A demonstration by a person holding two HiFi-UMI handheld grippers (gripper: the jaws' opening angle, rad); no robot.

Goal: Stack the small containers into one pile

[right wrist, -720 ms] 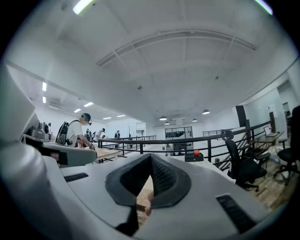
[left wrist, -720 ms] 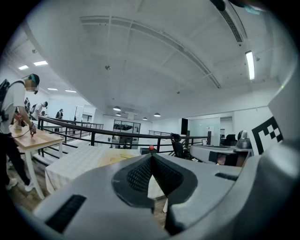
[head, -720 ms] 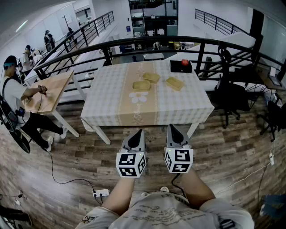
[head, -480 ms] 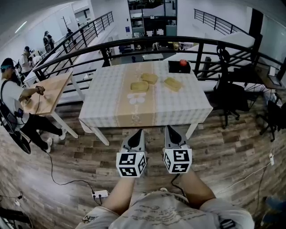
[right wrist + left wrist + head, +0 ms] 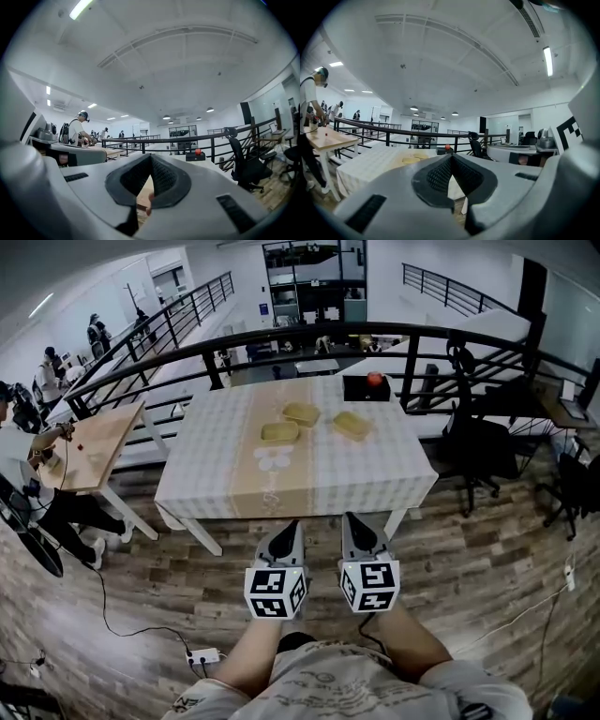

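Observation:
Three shallow yellow containers lie apart near the far end of a table with a checked cloth (image 5: 216, 479): one on the left (image 5: 280, 432), one behind it (image 5: 301, 413), one on the right (image 5: 352, 425). Both grippers are held low over the wooden floor, short of the table's near edge. The left gripper (image 5: 287, 527) and the right gripper (image 5: 353, 520) point at the table, side by side, jaws shut and empty. In the left gripper view the jaw tips (image 5: 451, 156) meet, and the containers (image 5: 411, 159) show faintly beyond. The right gripper (image 5: 150, 156) looks the same.
A black box with a red ball on it (image 5: 367, 387) sits at the table's far right corner. A black railing (image 5: 281, 334) runs behind the table. An office chair (image 5: 478, 451) stands at the right. At a wooden side table (image 5: 89, 442) on the left are people. A power strip (image 5: 202, 654) lies on the floor.
The table and containers have slid down and left in the head view and look a little nearer. Both grippers keep their pose, shut and side by side.

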